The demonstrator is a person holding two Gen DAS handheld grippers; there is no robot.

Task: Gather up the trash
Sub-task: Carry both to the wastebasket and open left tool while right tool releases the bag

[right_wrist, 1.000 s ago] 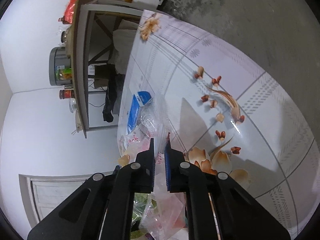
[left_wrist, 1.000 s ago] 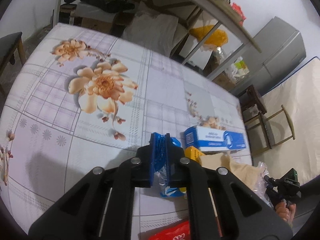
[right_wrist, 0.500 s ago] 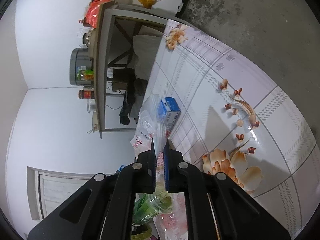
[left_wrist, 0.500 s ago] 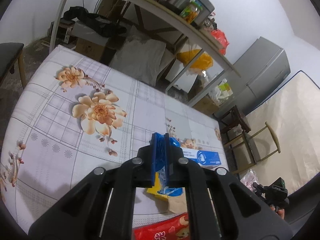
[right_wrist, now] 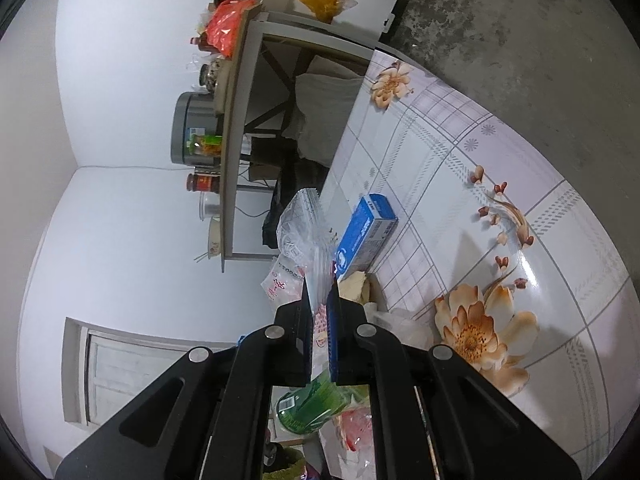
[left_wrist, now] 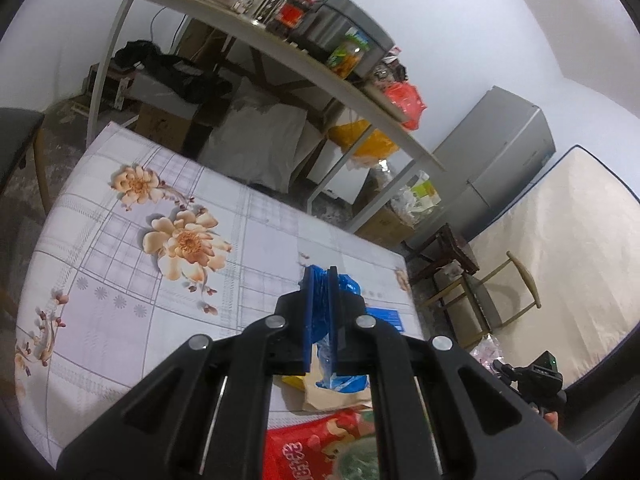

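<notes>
With our left gripper [left_wrist: 320, 280] clamped on a crinkled blue plastic wrapper [left_wrist: 347, 286] and our right gripper [right_wrist: 319, 292] on a clear plastic bag [right_wrist: 302, 220], both lifted above the floral tablecloth table [left_wrist: 120, 280], we judge collection is underway, the blue-and-white cardboard box [right_wrist: 366, 234] and red snack packet [left_wrist: 316, 448] remaining.

Grey fridge [left_wrist: 504, 160] beside cluttered shelf [left_wrist: 280, 46], upright mattress [left_wrist: 560, 260]
</notes>
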